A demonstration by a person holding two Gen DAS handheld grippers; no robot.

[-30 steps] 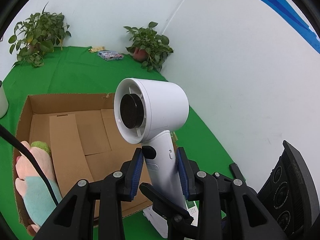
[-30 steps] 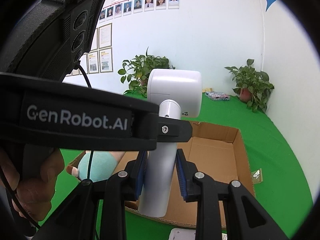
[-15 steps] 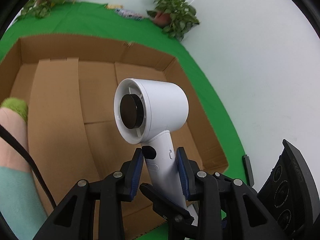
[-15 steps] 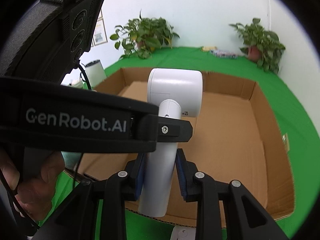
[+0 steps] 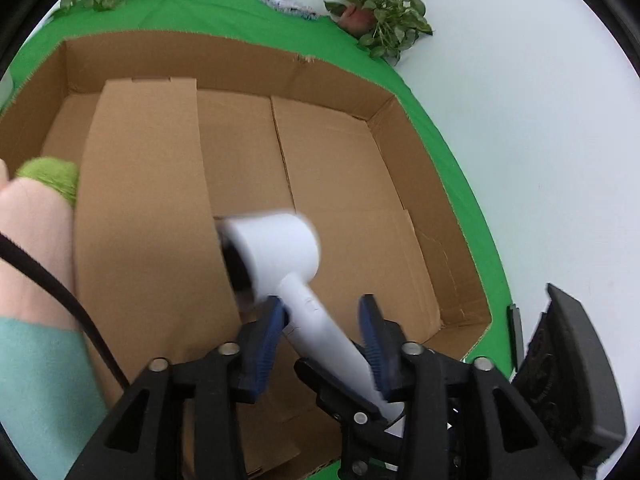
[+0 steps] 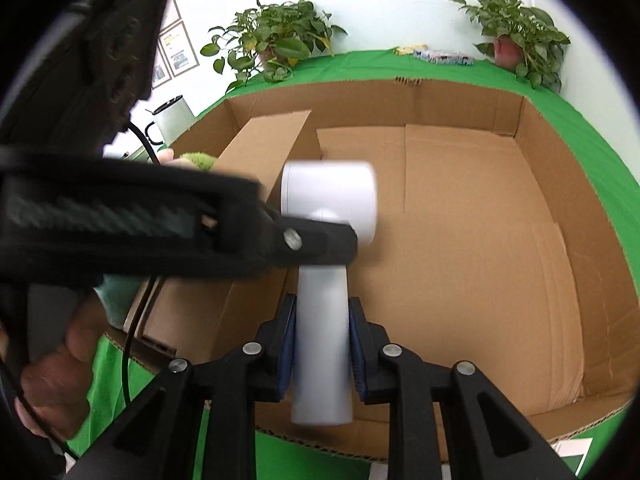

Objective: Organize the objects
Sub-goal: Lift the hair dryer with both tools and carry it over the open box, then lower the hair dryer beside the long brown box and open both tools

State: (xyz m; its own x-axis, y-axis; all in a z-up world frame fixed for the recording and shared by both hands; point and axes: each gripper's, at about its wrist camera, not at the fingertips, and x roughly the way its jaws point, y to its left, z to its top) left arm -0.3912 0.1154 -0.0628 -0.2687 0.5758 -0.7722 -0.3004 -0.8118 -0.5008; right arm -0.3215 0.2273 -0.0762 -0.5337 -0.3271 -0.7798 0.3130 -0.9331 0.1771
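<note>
A white hair dryer (image 5: 280,256) hangs over the open cardboard box (image 5: 224,56), blurred and tilted left. My left gripper (image 5: 324,332) is open; its blue pads stand apart, the left pad near the handle. In the right wrist view my right gripper (image 6: 322,344) is shut on the hair dryer (image 6: 328,200) handle, over the near part of the box (image 6: 440,96). The left gripper's black body (image 6: 120,212) crosses in front of the dryer.
A plush toy (image 5: 36,240), pink, teal and green, lies at the box's left side. Green cloth (image 5: 192,4) covers the table. Potted plants (image 6: 276,48) and small packets (image 6: 440,56) stand at the far edge. A white kettle (image 6: 172,120) sits left of the box.
Both grippers carried the dryer forward and down over the box. The left gripper has opened and the dryer has tilted left in its view; the right stays shut on the handle.
</note>
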